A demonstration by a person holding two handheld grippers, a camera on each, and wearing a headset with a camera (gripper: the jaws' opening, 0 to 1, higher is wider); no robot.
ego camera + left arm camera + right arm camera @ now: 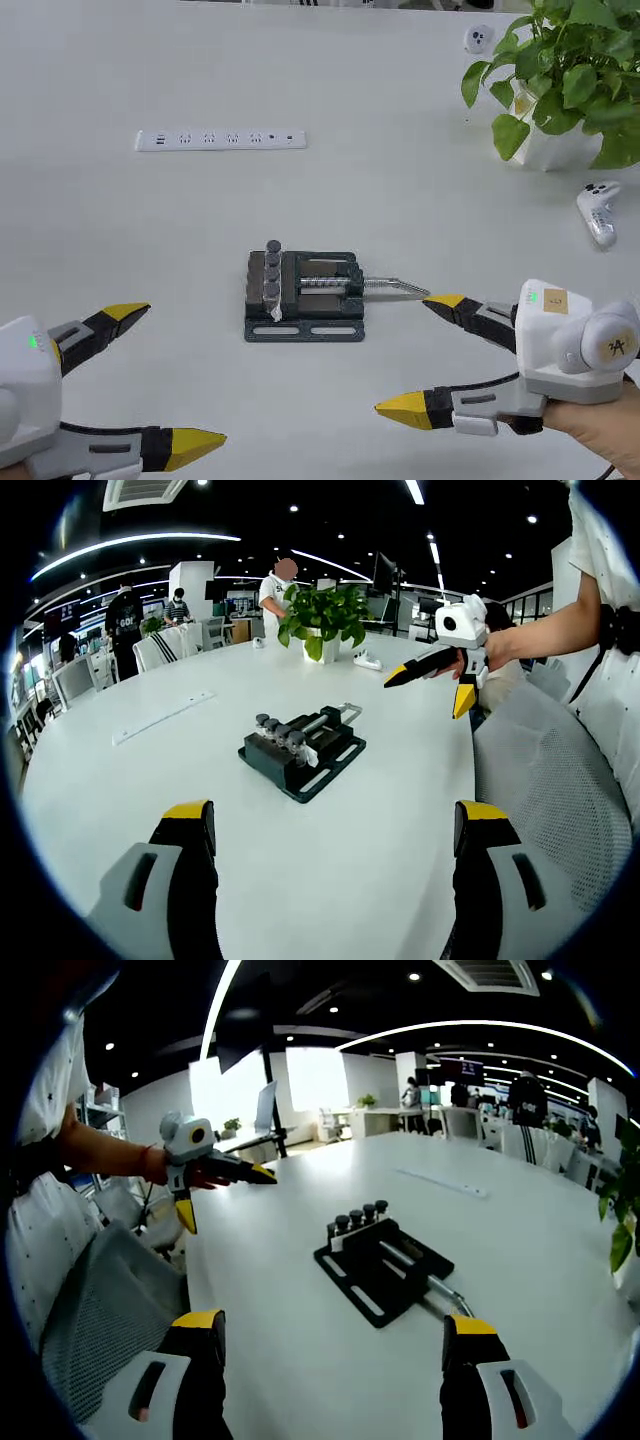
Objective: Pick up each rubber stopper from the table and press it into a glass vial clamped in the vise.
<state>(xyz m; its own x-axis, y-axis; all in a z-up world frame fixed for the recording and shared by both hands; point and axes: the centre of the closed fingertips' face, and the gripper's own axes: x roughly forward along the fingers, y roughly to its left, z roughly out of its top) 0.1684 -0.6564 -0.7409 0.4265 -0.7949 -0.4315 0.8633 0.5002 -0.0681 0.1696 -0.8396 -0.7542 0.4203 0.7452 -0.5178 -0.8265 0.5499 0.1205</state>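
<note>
A black vise sits mid-table with a row of several glass vials clamped in it, each capped by a dark rubber stopper. The same vise lies ahead of the left gripper's jaws, and the vise also lies ahead of the right gripper's jaws. My left gripper is at the lower left of the head view, open and holding nothing. My right gripper is at the lower right, open and holding nothing. Both hang apart from the vise, one on each side of it.
A white power strip lies at the far left. A potted plant stands at the far right, with a white controller in front of it and a small white device behind. The vise handle points right.
</note>
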